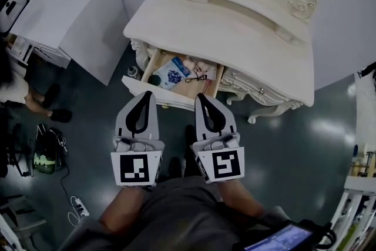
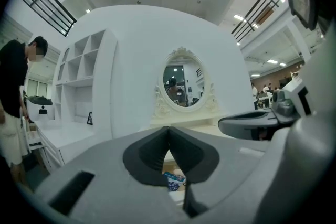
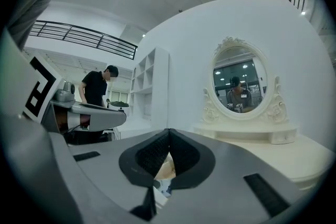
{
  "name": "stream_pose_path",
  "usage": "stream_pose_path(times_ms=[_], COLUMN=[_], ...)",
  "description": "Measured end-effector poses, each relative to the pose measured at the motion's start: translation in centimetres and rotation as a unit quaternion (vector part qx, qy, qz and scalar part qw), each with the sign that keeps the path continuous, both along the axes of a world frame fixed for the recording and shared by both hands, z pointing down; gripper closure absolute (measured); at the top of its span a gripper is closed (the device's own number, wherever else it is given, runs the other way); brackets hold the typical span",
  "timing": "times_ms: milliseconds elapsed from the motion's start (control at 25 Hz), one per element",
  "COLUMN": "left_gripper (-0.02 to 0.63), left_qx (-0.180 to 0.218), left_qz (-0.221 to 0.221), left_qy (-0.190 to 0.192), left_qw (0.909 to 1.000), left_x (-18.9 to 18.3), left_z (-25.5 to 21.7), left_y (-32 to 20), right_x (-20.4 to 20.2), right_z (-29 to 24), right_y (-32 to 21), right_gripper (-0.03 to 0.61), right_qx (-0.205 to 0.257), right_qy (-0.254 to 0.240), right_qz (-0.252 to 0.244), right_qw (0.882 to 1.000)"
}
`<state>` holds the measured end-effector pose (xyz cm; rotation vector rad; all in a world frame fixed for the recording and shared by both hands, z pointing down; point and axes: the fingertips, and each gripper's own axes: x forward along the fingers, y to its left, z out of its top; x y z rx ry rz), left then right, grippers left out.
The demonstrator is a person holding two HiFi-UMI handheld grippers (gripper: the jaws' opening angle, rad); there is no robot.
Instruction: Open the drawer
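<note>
The cream dressing table (image 1: 235, 26) has its drawer (image 1: 167, 97) pulled out toward me, with a blue-and-white packet (image 1: 174, 73) and small items inside. My left gripper (image 1: 147, 94) hovers over the drawer's front edge, jaws shut with nothing between them. My right gripper (image 1: 201, 97) hangs beside it over the drawer's right part, also shut and empty. In the left gripper view the closed left gripper (image 2: 168, 128) points level at the oval mirror (image 2: 182, 84). The right gripper (image 3: 168, 131) in its own view shows pads pressed together, with the mirror (image 3: 242, 84) beyond.
White shelving (image 1: 53, 14) stands at the left. A person (image 1: 14, 82) stands at the far left by bags and cables (image 1: 47, 153) on the dark floor. A white wall panel (image 1: 352, 14) rises behind the table. Another table's edge (image 1: 361, 179) shows at the right.
</note>
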<state>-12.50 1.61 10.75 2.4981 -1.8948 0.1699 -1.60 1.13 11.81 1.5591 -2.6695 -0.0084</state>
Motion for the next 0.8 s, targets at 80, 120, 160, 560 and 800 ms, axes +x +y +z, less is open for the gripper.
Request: stream_pose_path(times_ms=[80,120,160,560,800], left_gripper=[0.598,0.598,0.598,0.598,0.598], left_qx=[0.0,0.0,0.0,0.003,0.007], left_qz=[0.001,0.002,0.003,0.007,0.008], left_qy=[-0.003,-0.004,-0.006,-0.006,-0.006], left_qw=[1.0,1.0,1.0,0.9999,0.9999], left_x=[0.11,0.16,0.21,0.53,0.65], left_z=[-0.02,-0.03,-0.04,-0.09,-0.15], left_y=[-0.14,-0.17,-0.16,-0.01,-0.03], right_x=[0.08,0.1,0.1,0.09,0.28], right_z=[-0.02,-0.05,-0.1,-0.43,-0.32], right_y=[-0.11,-0.14,-0.14,0.11,0.17], right_gripper=[0.566,0.566,0.566,0.566,0.566], right_qx=[0.0,0.0,-0.001,0.002,0.006], right_qy=[-0.003,-0.004,-0.005,-0.012,-0.013], right_qz=[0.001,0.002,0.002,0.006,0.004], right_qw=[1.0,1.0,1.0,1.0,1.0])
